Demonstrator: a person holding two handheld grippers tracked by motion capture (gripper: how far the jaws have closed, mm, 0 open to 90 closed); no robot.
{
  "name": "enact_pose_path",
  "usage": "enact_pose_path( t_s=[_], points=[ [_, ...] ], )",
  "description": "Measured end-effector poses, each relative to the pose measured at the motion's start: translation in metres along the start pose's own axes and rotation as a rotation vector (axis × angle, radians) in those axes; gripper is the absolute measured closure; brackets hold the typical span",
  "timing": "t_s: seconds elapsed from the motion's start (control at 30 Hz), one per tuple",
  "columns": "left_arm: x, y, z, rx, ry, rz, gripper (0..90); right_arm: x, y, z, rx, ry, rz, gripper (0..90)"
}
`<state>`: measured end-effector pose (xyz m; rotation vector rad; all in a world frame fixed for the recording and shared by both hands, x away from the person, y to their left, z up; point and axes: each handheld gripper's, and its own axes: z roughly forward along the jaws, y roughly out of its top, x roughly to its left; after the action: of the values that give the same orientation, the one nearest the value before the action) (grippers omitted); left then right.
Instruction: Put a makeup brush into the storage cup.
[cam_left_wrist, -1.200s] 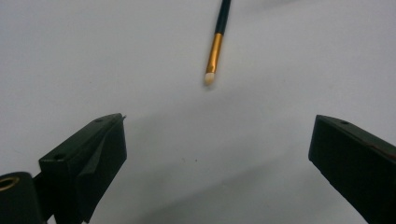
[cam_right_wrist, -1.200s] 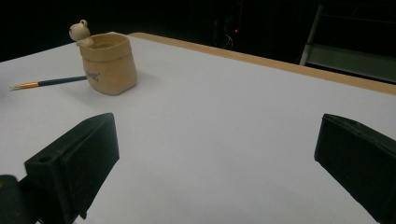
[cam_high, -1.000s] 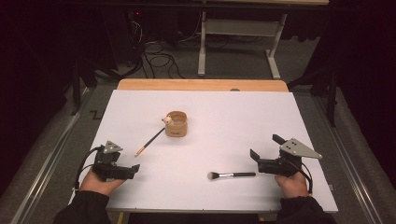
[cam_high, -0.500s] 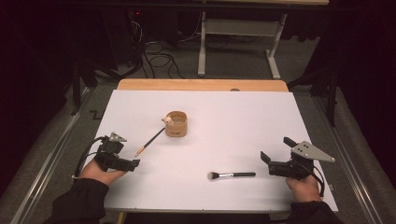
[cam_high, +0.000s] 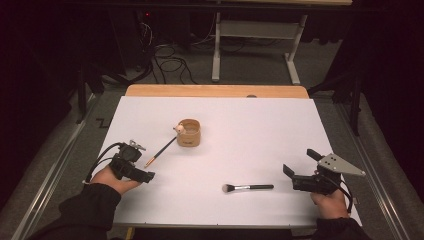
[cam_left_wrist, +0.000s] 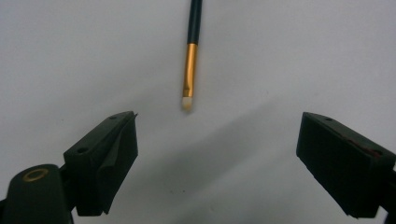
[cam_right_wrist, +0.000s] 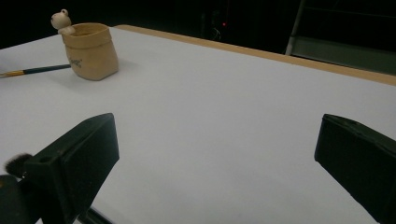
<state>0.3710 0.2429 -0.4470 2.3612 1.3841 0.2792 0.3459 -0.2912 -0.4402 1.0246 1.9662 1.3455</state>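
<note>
The left claw (cam_high: 148, 176) stands wide, its jaws just closing a little with nothing between them; the thin brush (cam_high: 161, 152) lies just ahead on the desk (cam_high: 260, 130), its gold end nearest and its handle slanting away to the cup (cam_high: 189, 132). To the right, the powder brush (cam_high: 247, 187) lies crosswise, handle toward the right claw (cam_high: 289, 176), which gapes empty near it.
</note>
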Motion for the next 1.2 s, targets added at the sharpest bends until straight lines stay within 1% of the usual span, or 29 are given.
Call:
enact_pose_path(
  t_s=[0.07,0.1,0.2,0.23,0.27,0.33,0.43,0.5,0.53,0.57,0.6,0.67,0.7,0.73,0.87,0.9,1.07,1.13,1.2],
  points=[
    [0.0,0.004,0.0,0.024,0.001,0.013,14.6,0.002,0.0,0.001,0.003,0.006,0.001,0.6],
    [0.0,0.004,0.0,0.024,0.001,0.013,15.3,0.002,0.0,0.001,0.003,0.006,0.001,0.6],
    [0.0,0.011,0.0,0.057,-0.01,0.007,16.0,0.002,-0.001,0.002,0.005,0.013,0.004,0.6],
    [0.001,0.015,0.0,0.078,-0.007,0.007,16.3,0.002,-0.001,0.002,0.006,0.014,0.005,0.6],
    [0.001,0.017,0.0,0.088,-0.01,0.009,16.4,0.002,-0.002,0.002,0.007,0.016,0.006,0.6],
    [0.001,0.019,0.0,0.095,-0.008,0.009,16.7,0.002,-0.003,0.003,0.006,0.02,0.004,0.6],
    [0.002,0.026,0.001,0.128,-0.005,0.022,17.5,0.002,-0.003,0.003,0.01,0.024,0.003,0.6],
    [0.002,0.029,0.003,0.14,-0.014,0.019,18.3,0.002,-0.003,0.005,0.011,0.026,0.001,0.6],
    [0.003,0.032,0.004,0.162,-0.02,0.024,19.2,0.003,-0.003,0.005,0.014,0.028,-0.008,0.6],
    [0.003,0.032,0.004,0.162,-0.02,0.024,19.4,0.003,-0.003,0.005,0.014,0.028,-0.008,0.6],
    [0.004,0.036,0.005,0.182,-0.02,0.037,19.8,0.005,-0.003,0.005,0.015,0.031,-0.017,0.6],
    [0.005,0.038,0.005,0.178,-0.022,0.037,20.7,0.007,-0.002,0.005,0.016,0.031,-0.026,0.6],
    [0.006,0.04,0.005,0.179,-0.021,0.044,20.7,0.007,-0.002,0.005,0.016,0.031,-0.026,0.6],
    [0.006,0.043,0.005,0.181,-0.027,0.05,24.0,0.008,-0.002,0.005,0.017,0.033,-0.031,0.6],
    [0.004,0.051,0.005,0.188,-0.031,0.077,27.0,0.009,-0.002,0.005,0.017,0.033,-0.031,0.6],
    [0.003,0.054,0.006,0.182,-0.032,0.084,28.7,0.009,-0.002,0.005,0.017,0.033,-0.03,0.6],
    [0.005,0.057,0.008,0.182,-0.032,0.089,32.5,0.009,-0.002,0.007,0.021,0.036,-0.027,0.6],
    [0.007,0.058,0.01,0.191,-0.034,0.087,33.7,0.01,-0.002,0.008,0.021,0.038,-0.029,0.6],
    [0.008,0.058,0.011,0.189,-0.036,0.082,35.0,0.01,-0.001,0.009,0.019,0.038,-0.031,0.6]
  ],
)
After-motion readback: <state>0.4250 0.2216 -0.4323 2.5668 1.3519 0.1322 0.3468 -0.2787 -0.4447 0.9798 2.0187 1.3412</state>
